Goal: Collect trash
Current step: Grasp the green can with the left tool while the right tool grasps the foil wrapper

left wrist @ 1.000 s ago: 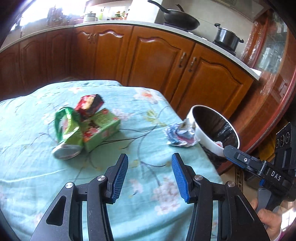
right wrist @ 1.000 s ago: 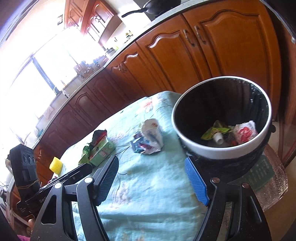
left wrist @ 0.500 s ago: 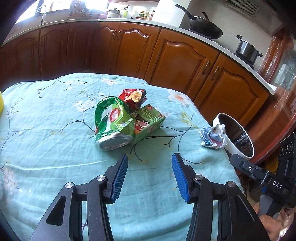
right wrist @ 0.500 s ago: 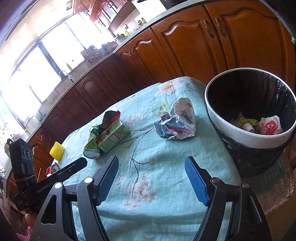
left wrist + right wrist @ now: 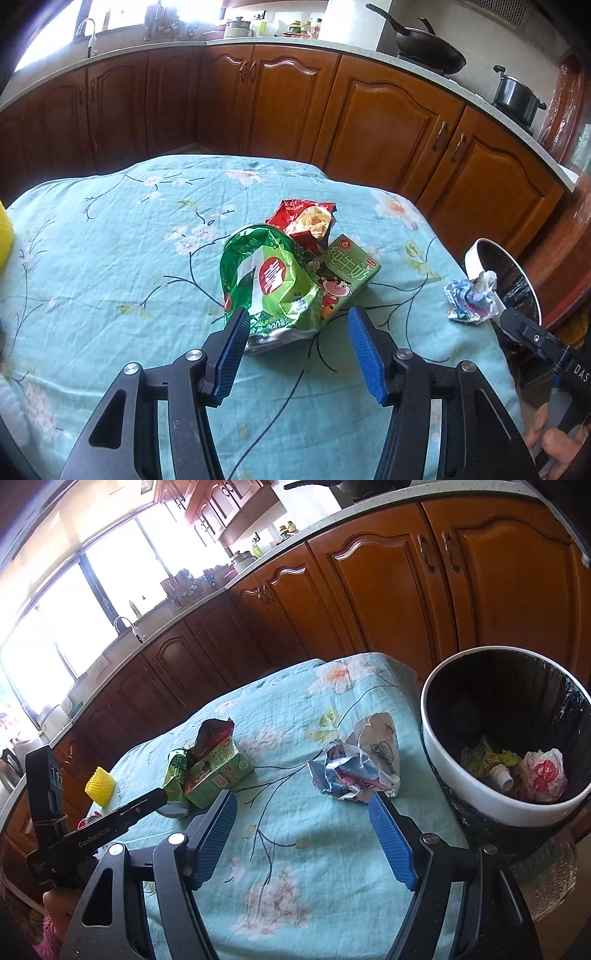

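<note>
A green snack bag [image 5: 273,288] lies on the teal flowered tablecloth [image 5: 110,266], with a green milk carton [image 5: 345,275] and a red wrapper [image 5: 304,221] against it. My left gripper [image 5: 295,325] is open and empty, its fingertips on either side of the bag's near end. A crumpled paper wad [image 5: 354,771] lies near the table's right edge, beside the white bin [image 5: 461,775] lined in black. My right gripper [image 5: 303,808] is open and empty, just short of the wad. The wad [image 5: 469,299] and the bin [image 5: 476,254] also show in the left wrist view.
The bin holds several pieces of trash [image 5: 517,771]. A yellow ribbed object [image 5: 99,786] stands at the table's far left. Wooden cabinets [image 5: 369,122] run behind the table, with a wok [image 5: 428,55] and a pot [image 5: 517,96] on the counter.
My left gripper has swung left and moved in on the green bag and carton. My right gripper has turned from the bin toward the crumpled wad. Both stay open.
</note>
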Motion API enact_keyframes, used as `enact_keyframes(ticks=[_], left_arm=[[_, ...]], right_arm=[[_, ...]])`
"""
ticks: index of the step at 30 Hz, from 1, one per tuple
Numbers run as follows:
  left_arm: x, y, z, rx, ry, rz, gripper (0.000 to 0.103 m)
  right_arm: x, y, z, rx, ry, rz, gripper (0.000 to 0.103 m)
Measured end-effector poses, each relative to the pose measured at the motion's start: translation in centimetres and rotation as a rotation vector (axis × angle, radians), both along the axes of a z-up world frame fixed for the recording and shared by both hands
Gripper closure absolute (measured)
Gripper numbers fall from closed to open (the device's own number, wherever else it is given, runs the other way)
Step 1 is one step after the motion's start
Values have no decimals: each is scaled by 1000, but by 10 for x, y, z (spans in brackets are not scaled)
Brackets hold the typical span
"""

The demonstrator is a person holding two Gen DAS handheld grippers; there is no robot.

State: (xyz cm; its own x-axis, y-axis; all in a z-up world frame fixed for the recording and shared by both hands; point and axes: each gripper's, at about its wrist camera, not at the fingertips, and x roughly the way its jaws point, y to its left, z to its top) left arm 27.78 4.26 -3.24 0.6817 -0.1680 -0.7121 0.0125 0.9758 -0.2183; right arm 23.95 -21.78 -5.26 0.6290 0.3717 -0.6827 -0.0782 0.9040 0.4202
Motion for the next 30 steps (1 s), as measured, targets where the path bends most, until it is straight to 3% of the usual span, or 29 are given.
enact_keyframes(ticks=[8, 15, 19, 21, 23, 26, 30], left_arm=[[33, -9, -12, 61, 19, -9, 46], [35, 8, -23, 12, 26, -11, 56], [29, 11, -22, 11, 8, -32, 61], [25, 14, -21, 7, -1, -40, 64], [21, 19, -19, -7, -8, -42, 66], [16, 28, -18, -22, -10, -38, 67], [7, 38, -15, -26, -13, -26, 68]], right_arm=[[24, 6, -12, -107, -2, -6, 27], [33, 11, -20, -190, 6, -2, 32], [35, 10, -26, -222, 28, -8, 54], [35, 10, -27, -236, 33, -10, 70], [35, 11, -26, -245, 35, -13, 95], [31, 10, -22, -234, 21, -9, 102], [23, 17, -10, -209, -3, 22, 103]])
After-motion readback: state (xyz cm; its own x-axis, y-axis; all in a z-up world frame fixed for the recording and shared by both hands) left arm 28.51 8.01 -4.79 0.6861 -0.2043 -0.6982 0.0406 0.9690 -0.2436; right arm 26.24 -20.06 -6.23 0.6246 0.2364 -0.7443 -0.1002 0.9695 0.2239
